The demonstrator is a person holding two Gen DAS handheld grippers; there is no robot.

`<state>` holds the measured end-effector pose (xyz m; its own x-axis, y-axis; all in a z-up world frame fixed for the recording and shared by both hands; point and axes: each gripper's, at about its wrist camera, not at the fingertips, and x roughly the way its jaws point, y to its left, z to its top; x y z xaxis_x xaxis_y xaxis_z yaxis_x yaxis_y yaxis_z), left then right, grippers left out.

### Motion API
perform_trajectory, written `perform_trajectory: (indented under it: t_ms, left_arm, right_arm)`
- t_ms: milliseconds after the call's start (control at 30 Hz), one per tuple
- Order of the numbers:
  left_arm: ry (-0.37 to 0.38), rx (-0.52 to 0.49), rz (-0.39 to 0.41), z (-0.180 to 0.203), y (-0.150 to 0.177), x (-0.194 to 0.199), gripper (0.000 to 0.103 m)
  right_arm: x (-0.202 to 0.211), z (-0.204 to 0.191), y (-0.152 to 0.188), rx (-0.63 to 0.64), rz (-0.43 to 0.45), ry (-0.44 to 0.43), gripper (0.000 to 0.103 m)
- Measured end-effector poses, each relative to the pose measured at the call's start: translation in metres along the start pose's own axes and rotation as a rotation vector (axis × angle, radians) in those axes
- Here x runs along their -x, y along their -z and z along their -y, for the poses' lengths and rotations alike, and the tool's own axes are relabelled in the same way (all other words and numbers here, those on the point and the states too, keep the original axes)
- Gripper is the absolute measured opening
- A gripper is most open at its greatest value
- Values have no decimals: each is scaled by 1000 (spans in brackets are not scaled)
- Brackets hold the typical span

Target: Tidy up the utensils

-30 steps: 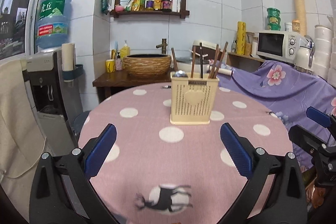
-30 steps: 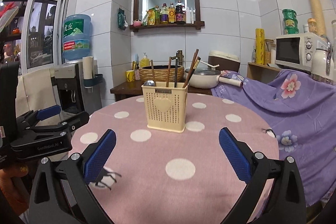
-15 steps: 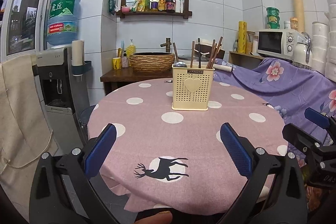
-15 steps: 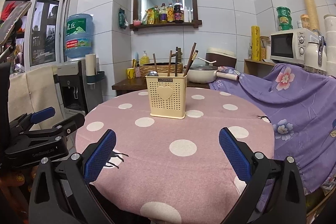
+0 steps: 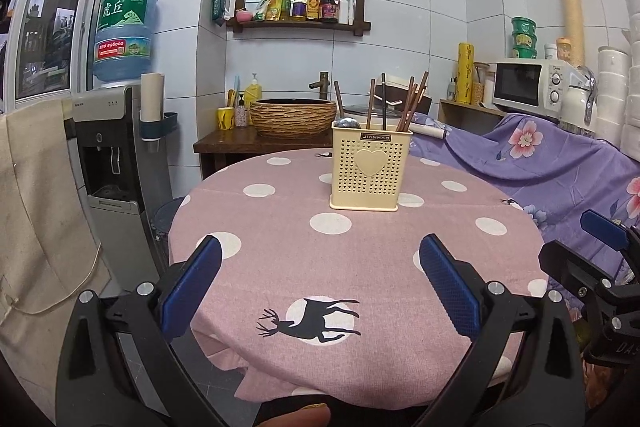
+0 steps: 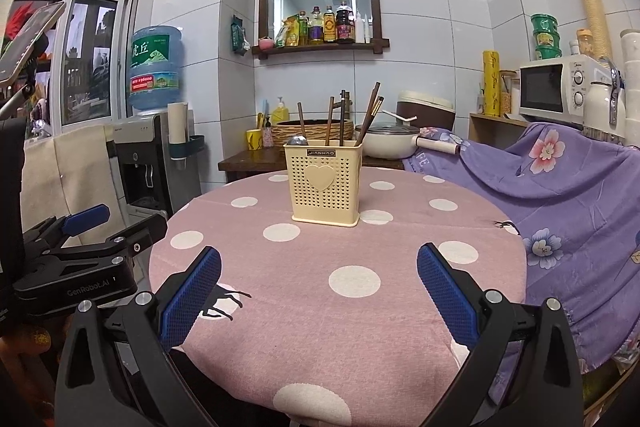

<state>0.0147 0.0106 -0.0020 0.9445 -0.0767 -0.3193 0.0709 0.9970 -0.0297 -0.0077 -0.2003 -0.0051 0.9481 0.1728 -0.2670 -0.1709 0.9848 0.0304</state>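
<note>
Blue-padded, the left gripper (image 5: pixel 320 287) hangs level at the bottom of its frame over the near table edge, jaws wide apart and holding nothing. The right gripper (image 6: pixel 319 291) sits likewise, spread and empty. Well beyond both, at frame centre, a cream utensil holder (image 5: pixel 371 167) stands upright on the pink dotted tablecloth (image 5: pixel 280 239), with brown chopsticks (image 5: pixel 414 99) and a metal spoon (image 5: pixel 347 123) inside. A purple floral cloth (image 6: pixel 568 195) drapes at right.
</note>
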Motion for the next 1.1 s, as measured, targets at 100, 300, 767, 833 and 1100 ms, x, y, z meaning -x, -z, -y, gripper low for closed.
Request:
perform_trajectory:
  t_ms: [100,300,767,833,1100]
  left_arm:
    - [0,-1,0,0,0,0,97]
    - [-4,-4,0,0,0,-2,97]
    - [-7,3,-5,-1,2,-5,97]
    - [-9,2,-5,-1,2,-5,97]
    - [-4,-6,-12,0,3,-6,97]
  right_arm:
    - [0,0,0,1,1,1,97]
    - [0,-1,1,0,-14,1,97]
    - [-3,-2,0,1,-20,-1,97]
    - [-3,-1,0,1,-21,0,97]
    - [-3,-2,1,6,-21,0,97]
